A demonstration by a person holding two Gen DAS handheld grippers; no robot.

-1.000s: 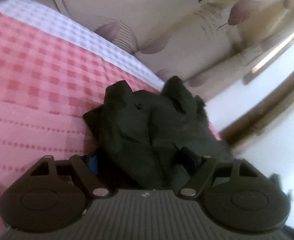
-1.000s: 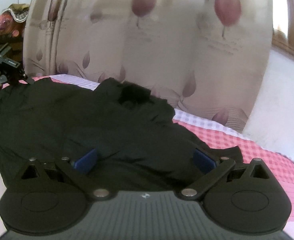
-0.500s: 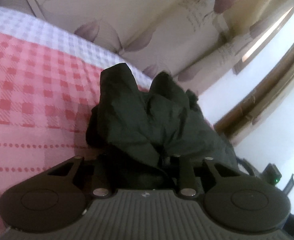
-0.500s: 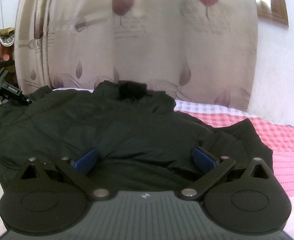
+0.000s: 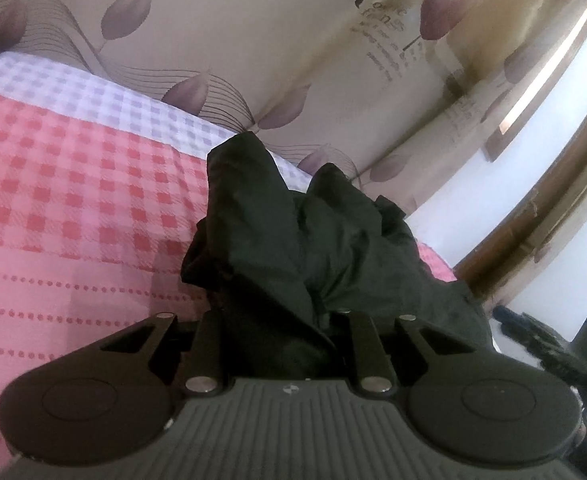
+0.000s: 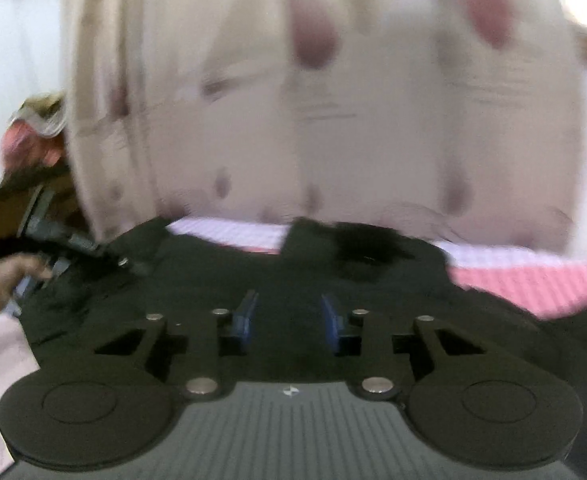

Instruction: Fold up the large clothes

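a bed [image 5: 73, 200] in pink check, white-checked at its far edge, runs up to a leaf-print curtain [image 5: 253, 60]. the black jacket [image 6: 293, 280] lies spread across it. left tongs [image 5: 281, 316] clenched on a bunched jacket fold, as 0.5 s ago. right tongs [image 6: 289, 316], wide then, have narrowed over the cloth; grip unclear. bare bed lies left of the bunch.

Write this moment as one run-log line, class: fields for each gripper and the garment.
left gripper: shut on black jacket | right gripper: jaws narrowed on jacket fabric, grip unclear | jacket: on checked bedspread, unfolded
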